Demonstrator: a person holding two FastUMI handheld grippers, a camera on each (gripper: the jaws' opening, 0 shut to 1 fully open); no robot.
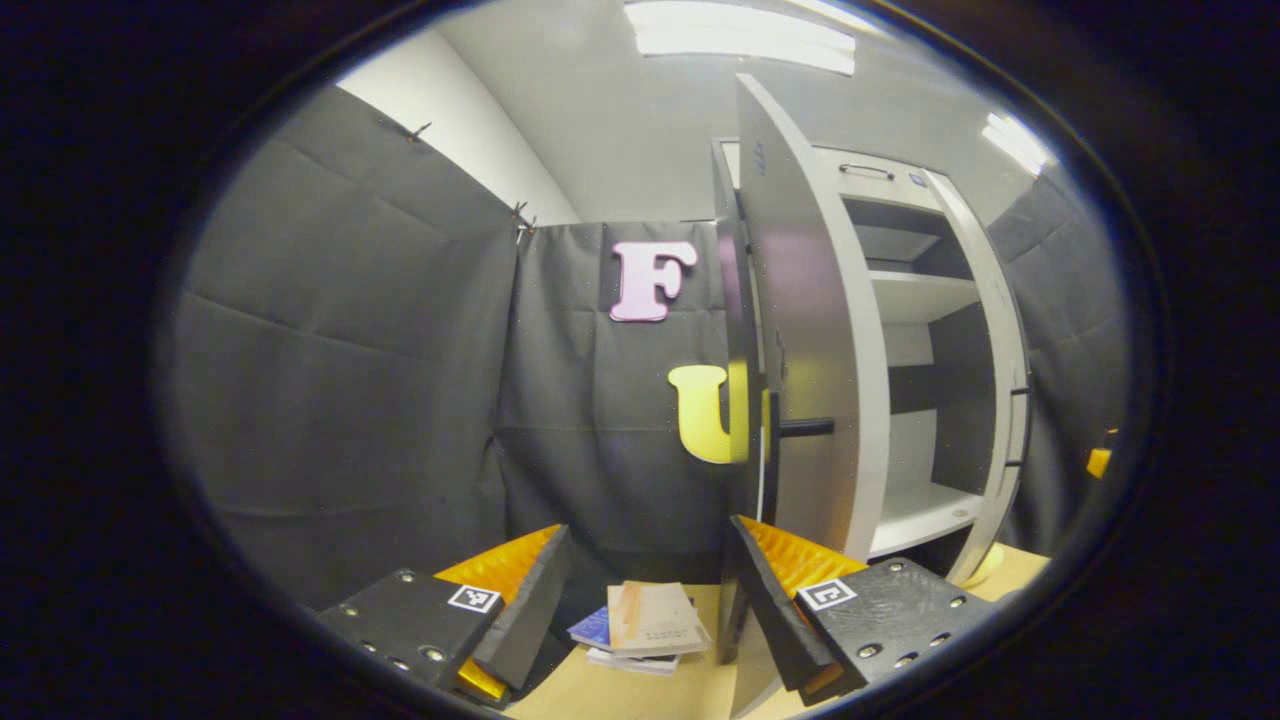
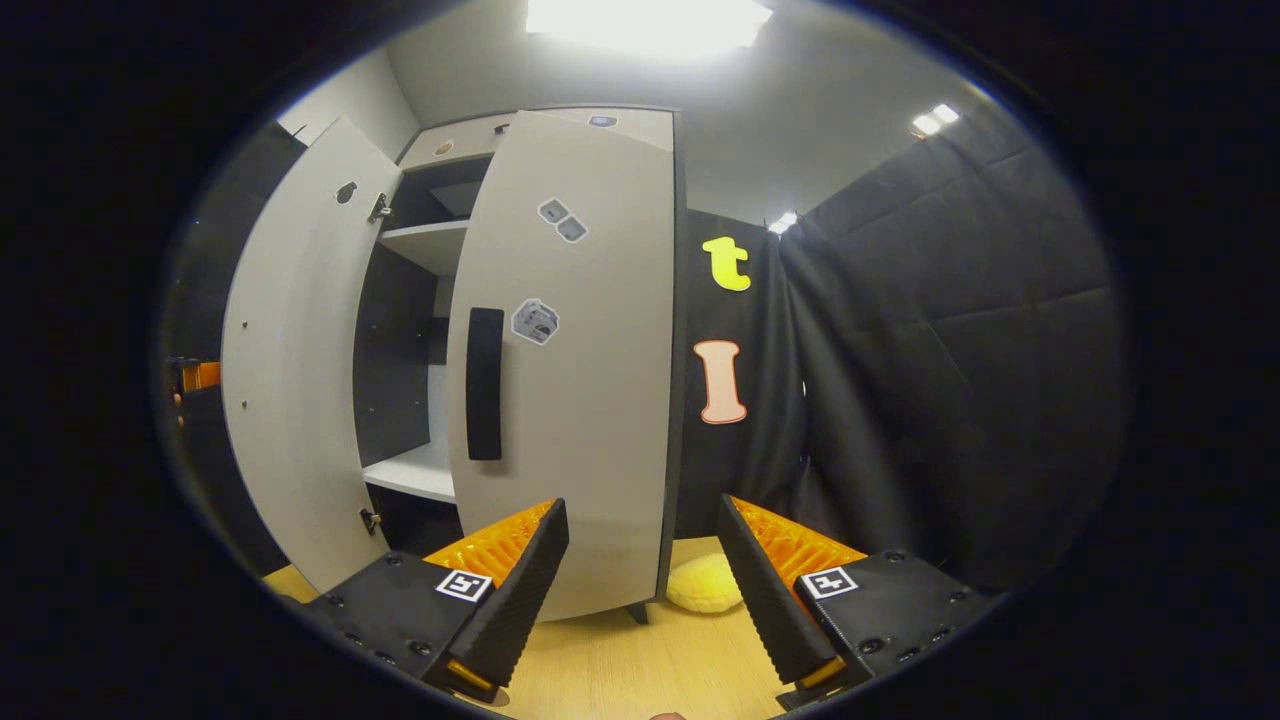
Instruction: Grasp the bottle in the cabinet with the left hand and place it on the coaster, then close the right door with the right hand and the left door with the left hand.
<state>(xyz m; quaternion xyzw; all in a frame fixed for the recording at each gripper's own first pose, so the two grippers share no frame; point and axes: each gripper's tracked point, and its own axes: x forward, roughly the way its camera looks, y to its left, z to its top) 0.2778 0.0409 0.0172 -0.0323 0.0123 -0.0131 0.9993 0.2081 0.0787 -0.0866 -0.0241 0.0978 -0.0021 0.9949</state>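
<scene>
The white cabinet (image 1: 905, 300) stands on the table with both doors ajar. In the left gripper view its left door (image 1: 815, 340) swings out toward me, black handle (image 1: 806, 428) sticking off it, just behind my open left gripper (image 1: 650, 530). The shelves (image 1: 915, 515) that show are bare. In the right gripper view the right door (image 2: 575, 380) is nearly shut, its black handle (image 2: 485, 396) up and left of my open right gripper (image 2: 641, 503), which hovers close before the door's lower edge. The left door (image 2: 295, 380) stands wide open. A yellow round pad (image 2: 705, 585) lies by the cabinet's right corner.
A small stack of books (image 1: 645, 625) lies on the wooden table (image 1: 600, 690) between my left fingers. The yellow pad (image 1: 985, 568) peeks out under the right door (image 1: 1000, 380). Black cloth walls close the booth on both sides.
</scene>
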